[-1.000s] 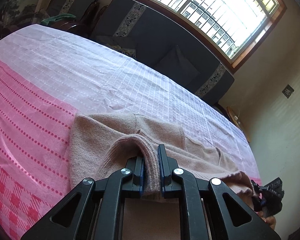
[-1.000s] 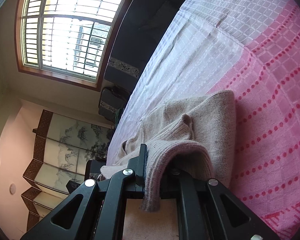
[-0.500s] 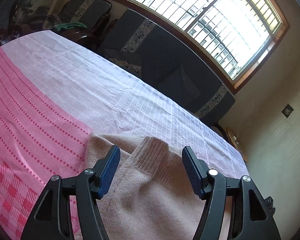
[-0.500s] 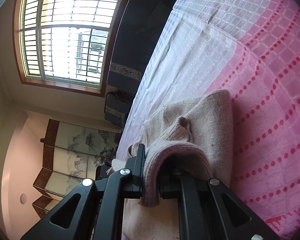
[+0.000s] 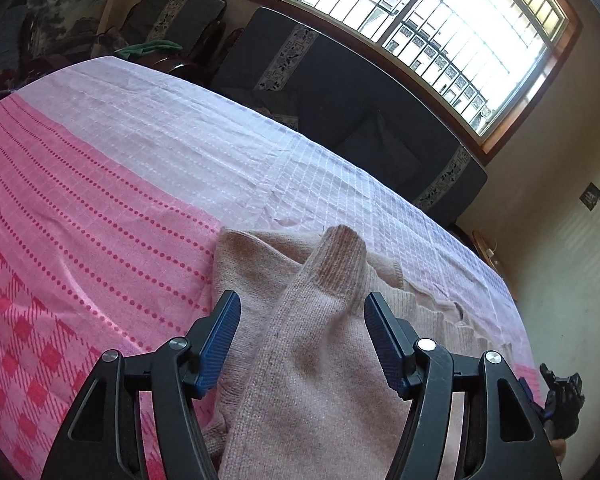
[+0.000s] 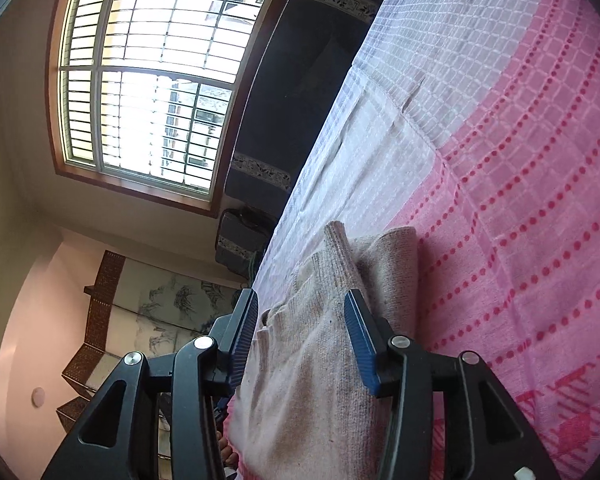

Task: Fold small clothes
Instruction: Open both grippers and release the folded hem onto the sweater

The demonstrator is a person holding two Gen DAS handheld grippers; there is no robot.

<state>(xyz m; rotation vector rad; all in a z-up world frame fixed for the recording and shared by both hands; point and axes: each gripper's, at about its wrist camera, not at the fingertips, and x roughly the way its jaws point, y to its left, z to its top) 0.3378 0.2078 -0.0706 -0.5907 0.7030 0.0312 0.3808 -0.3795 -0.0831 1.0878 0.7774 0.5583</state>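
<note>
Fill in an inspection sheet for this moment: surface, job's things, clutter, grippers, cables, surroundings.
Surface: pink and white cloth over the table, lightly creased.
Job's things: beige sweater lying flat, one sleeve laid across it.
Clutter: nothing seen.
Grippers: left gripper open, right gripper open, both holding nothing, sweater below the fingers.
Cables: nothing seen.
Surroundings: barred window, dark sofa, green cloth on a chair, folding screen.
</note>
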